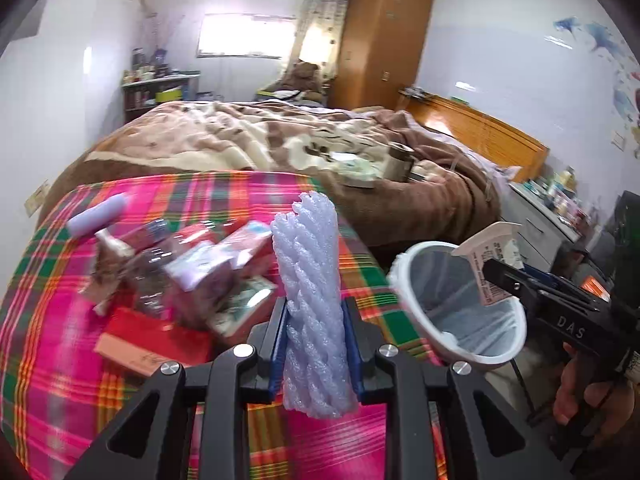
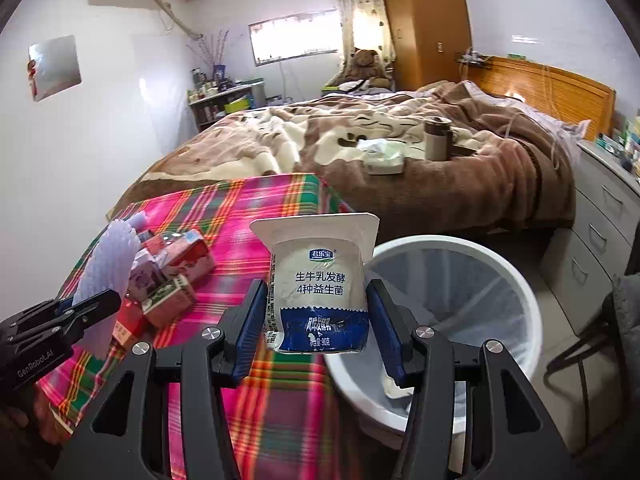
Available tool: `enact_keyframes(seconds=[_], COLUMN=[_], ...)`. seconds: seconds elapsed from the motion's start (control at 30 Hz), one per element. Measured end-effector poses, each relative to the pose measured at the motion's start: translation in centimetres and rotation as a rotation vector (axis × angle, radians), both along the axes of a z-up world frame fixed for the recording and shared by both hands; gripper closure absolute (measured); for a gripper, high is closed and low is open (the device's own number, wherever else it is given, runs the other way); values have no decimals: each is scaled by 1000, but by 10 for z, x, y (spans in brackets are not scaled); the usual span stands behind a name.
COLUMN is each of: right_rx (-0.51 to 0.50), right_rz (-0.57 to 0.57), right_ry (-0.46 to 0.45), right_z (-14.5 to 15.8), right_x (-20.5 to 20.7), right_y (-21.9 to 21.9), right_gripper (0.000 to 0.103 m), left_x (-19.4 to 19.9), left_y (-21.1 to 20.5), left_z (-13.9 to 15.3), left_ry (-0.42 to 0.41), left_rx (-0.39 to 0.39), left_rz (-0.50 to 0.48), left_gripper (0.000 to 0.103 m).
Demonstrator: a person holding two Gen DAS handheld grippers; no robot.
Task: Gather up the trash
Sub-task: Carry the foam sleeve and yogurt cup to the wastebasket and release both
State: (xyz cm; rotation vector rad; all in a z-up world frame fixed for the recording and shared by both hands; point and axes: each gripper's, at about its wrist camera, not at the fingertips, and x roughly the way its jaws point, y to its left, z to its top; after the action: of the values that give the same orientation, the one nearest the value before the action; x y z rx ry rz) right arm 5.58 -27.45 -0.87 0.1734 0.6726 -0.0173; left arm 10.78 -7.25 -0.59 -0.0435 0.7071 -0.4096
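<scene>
My left gripper is shut on a pale lilac foam net sleeve and holds it upright above the plaid-covered table. My right gripper is shut on a white and blue yogurt cup, held at the near left rim of a white trash bin with a clear liner. In the left wrist view the bin is to the right, with the cup over its far rim. A pile of cartons, a crushed bottle and wrappers lies on the table.
A bed with a brown blanket stands behind the table, with a flask and a tissue pack on it. Grey drawers are at the right, beside a dark chair frame. A wardrobe stands at the back.
</scene>
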Motion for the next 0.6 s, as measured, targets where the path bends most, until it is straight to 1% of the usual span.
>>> enact_keyframes(seconds=[0.13,0.33,0.43,0.6], right_rx=[-4,-24,-46,-43], right_rz=[-43,-100,-138,-163], right_ry=[11,30,57,97], right_z=[-3,-8,-15,-27], right_x=[-4,-7,-6,-4], right_y=[-17,-41,-54,-68], right_gripper=[51,51,51,51], left_x=[0,-1,0,5], left_y=[-30,-74,-99,-131], left_z=[0,-8,-13,-26], left_ry=[0,23,34,58], left_rx=[7,10,23,31], left_rz=[-59,-149,-198,-259], left_gripper=[77,77,77,77])
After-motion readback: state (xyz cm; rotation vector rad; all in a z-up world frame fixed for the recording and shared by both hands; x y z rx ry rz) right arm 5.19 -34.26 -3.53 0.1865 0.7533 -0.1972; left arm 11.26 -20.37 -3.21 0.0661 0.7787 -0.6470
